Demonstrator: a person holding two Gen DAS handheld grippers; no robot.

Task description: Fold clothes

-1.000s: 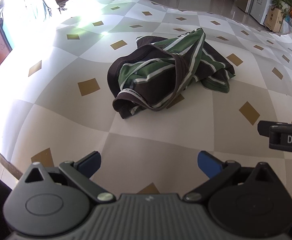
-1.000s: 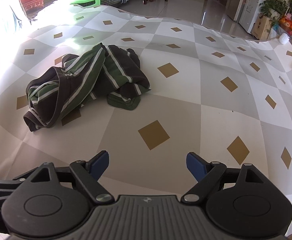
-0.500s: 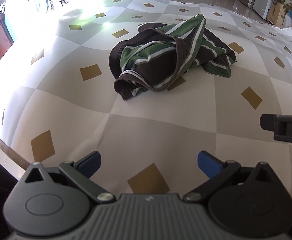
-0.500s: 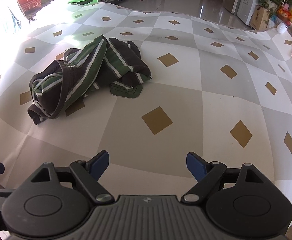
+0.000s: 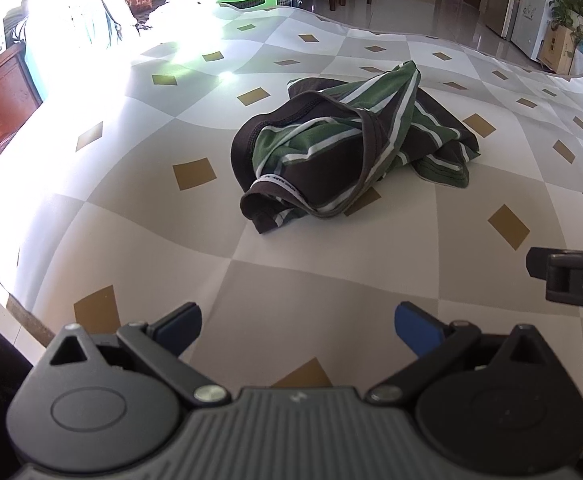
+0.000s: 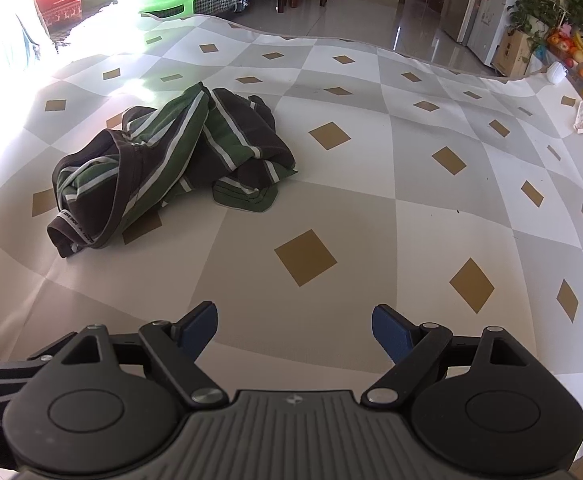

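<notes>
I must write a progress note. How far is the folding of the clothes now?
Nothing looks done: the striped garment lies crumpled on the checked cloth. Nothing is in hand: the left gripper and right gripper are open and short of it. Spreading and every fold remain.

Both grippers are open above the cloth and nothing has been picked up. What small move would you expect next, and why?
Probably both reach forward to the crumpled striped garment. The left gripper and right gripper are open and empty, well short of it, and it lies bunched on the checked cloth, so it needs spreading before any fold.
</notes>
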